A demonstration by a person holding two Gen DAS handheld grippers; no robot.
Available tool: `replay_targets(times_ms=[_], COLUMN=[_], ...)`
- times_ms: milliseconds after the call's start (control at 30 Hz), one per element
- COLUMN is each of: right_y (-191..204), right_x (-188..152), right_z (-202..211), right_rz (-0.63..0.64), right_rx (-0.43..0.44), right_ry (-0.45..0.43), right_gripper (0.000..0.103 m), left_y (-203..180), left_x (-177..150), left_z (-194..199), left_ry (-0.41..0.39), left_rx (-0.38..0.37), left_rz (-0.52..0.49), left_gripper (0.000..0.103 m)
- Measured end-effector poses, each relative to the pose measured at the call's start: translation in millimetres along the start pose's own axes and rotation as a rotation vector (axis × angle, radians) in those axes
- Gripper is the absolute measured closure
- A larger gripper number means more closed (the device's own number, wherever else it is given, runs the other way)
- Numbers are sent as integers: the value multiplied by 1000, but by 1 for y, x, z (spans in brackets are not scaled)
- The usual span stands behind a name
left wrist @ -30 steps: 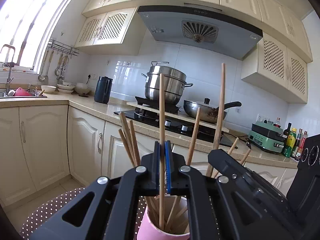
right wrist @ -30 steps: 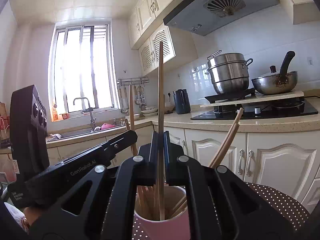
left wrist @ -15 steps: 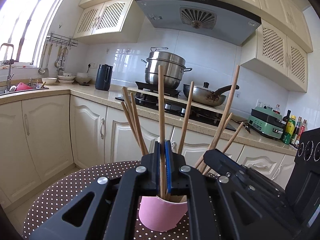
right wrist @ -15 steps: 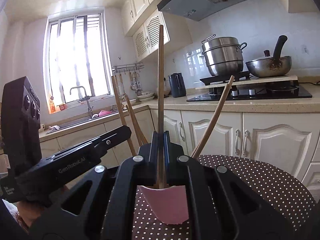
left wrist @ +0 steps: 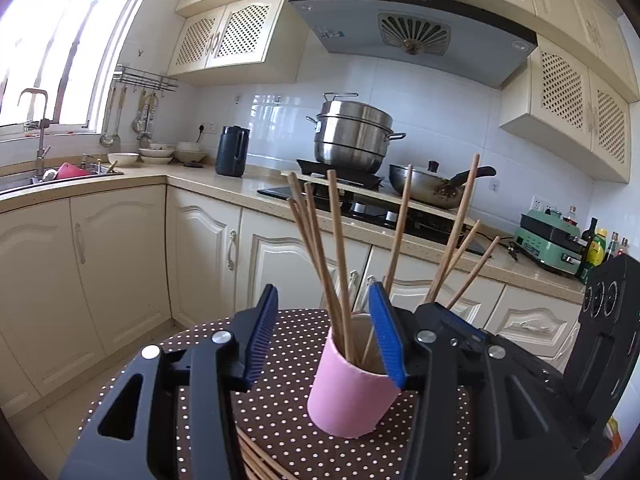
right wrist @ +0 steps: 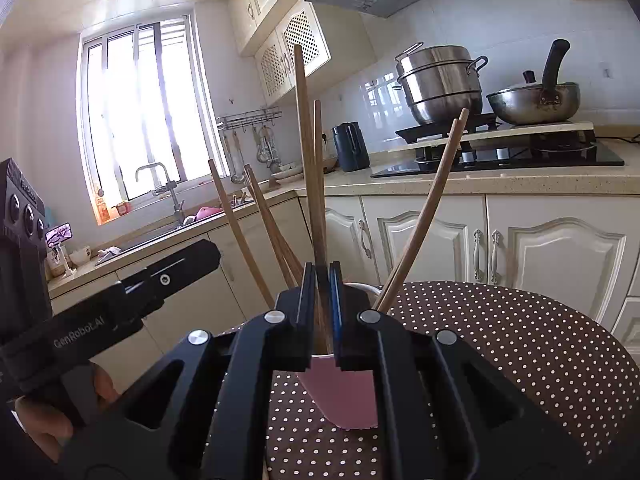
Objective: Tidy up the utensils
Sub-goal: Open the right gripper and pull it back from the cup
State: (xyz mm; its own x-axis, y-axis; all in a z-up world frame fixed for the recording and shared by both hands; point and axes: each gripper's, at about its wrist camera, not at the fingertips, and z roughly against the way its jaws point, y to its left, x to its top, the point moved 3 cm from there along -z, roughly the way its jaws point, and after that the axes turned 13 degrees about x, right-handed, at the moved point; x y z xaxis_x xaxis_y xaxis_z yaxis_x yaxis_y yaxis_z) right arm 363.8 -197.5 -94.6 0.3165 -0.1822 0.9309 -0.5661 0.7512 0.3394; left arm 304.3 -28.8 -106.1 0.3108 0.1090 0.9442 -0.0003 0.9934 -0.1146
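Note:
A pink cup (left wrist: 352, 392) stands on the dotted tablecloth (left wrist: 288, 420) with several wooden chopsticks (left wrist: 340, 256) leaning in it. My left gripper (left wrist: 324, 332) hovers at the cup's rim and its jaws are opening. One chopstick stands free between the blue pads (left wrist: 262, 332), touched by neither. In the right wrist view my right gripper (right wrist: 321, 312) is shut on an upright chopstick (right wrist: 306, 152) whose lower end is in the cup (right wrist: 344, 396). Its jaws are just starting to open. The left gripper's body (right wrist: 160, 280) shows at the left, held by a hand (right wrist: 44, 428).
More loose chopsticks (left wrist: 256, 460) lie on the cloth at the near edge. Behind the table runs a counter with a hob, a steamer pot (left wrist: 352, 140), a wok (left wrist: 428, 188), a dark kettle (left wrist: 232, 152) and a sink (left wrist: 60, 172) under the window.
My left jaws have opened and let go of their chopstick, which now stands in the cup. Both grippers have tipped down towards the cup. The right gripper still holds its chopstick.

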Motion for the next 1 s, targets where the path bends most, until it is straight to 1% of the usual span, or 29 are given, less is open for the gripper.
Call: replay_targets(times_ms=[33,100,200,233,367,500,633,767,867,1000], right_y=[0,2,5,7,15,24,35,46,53,57], right_x=[0,0,-1,-1,1,4,9,11,8,-4], right_z=[-1,-1,0,2,6,13,22,31,35,34], right_rz=[-7,-16,-22,-22,-14,-4,18,41,58,64], right_rx=[-3,-7,-4,-8,-2,-8,-5,-5,-7,-6], right_ry=[6,17,20,12,12,7,3,9,28,75], right_gripper=[94,90,63,50,49,49,48,48,48,48], left_y=[2,9,17,20,27,31,34,39,40,44], left_x=[-1,-2,-6,-7,-6,-5,-3,-5,-9,-19], left_z=[1,2,2,3,11,22,37,46,54,57], left_ry=[2,22,63,74,85,91,73,75,83,134], left_rx=[24,69,82,90,109,101,88,94,94,96], left_rz=[-3,-2,4,1,-5,5,14,16,9,10], left_gripper=[54,54,54,54,53,51,51,51,51,51])
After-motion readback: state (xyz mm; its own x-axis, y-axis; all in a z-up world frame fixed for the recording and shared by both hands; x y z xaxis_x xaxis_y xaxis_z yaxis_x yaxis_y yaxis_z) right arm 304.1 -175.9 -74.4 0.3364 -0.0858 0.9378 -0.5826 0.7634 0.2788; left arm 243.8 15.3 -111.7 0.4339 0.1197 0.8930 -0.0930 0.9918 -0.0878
